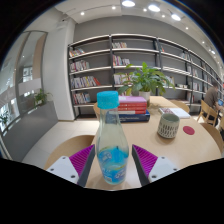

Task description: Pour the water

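Note:
A clear plastic bottle (112,150) with a blue cap and a blue label stands upright on the pale table (60,145). It stands between my fingers, with a narrow gap at each side. My gripper (113,160) is open, its purple pads (84,158) flanking the bottle's lower half. A patterned mug (168,124) stands on the table beyond the fingers, to the right of the bottle.
A stack of books (132,105) lies behind the bottle with a potted plant (146,78) beyond it. A small red thing (188,129) lies right of the mug. Bookshelves (95,65) line the back wall. Wooden chairs (212,112) stand at the far right.

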Demonstrator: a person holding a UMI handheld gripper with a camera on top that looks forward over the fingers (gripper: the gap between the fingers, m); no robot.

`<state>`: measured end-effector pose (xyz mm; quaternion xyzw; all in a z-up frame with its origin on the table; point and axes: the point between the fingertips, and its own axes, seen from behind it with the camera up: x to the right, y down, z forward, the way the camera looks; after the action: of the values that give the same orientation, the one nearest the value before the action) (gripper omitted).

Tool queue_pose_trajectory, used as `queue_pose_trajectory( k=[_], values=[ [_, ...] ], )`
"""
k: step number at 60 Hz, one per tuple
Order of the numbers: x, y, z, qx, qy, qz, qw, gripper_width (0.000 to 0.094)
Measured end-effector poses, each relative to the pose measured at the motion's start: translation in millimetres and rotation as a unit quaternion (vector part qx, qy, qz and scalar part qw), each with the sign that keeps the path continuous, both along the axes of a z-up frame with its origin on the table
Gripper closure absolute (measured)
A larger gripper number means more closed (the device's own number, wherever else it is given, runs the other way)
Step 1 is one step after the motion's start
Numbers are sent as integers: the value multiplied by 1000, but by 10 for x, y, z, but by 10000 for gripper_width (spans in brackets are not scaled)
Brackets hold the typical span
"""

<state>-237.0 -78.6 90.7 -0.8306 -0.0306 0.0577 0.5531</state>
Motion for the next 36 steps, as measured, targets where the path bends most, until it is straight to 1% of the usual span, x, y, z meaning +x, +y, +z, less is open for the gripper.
queue_pose_trajectory(
  k=[3, 8, 11, 13, 14, 18, 21, 28, 36],
  values=[
    [6, 95, -81, 0, -6, -2, 1000, 195],
    [-54, 192, -147, 14, -6, 5, 1000, 214],
    [-100, 242, -137, 32, 0, 17, 999, 255],
    [-85, 276, -125, 42, 1, 15, 999, 305],
    [-72, 293, -115, 47, 2, 14, 999, 350],
    [-72, 332, -99, 59, 6, 14, 998, 384],
    [-45, 353, -88, 65, 8, 10, 998, 427],
    [23, 390, -93, 61, 17, -4, 998, 515],
    [-34, 485, -71, 52, 42, 12, 998, 519]
  ],
)
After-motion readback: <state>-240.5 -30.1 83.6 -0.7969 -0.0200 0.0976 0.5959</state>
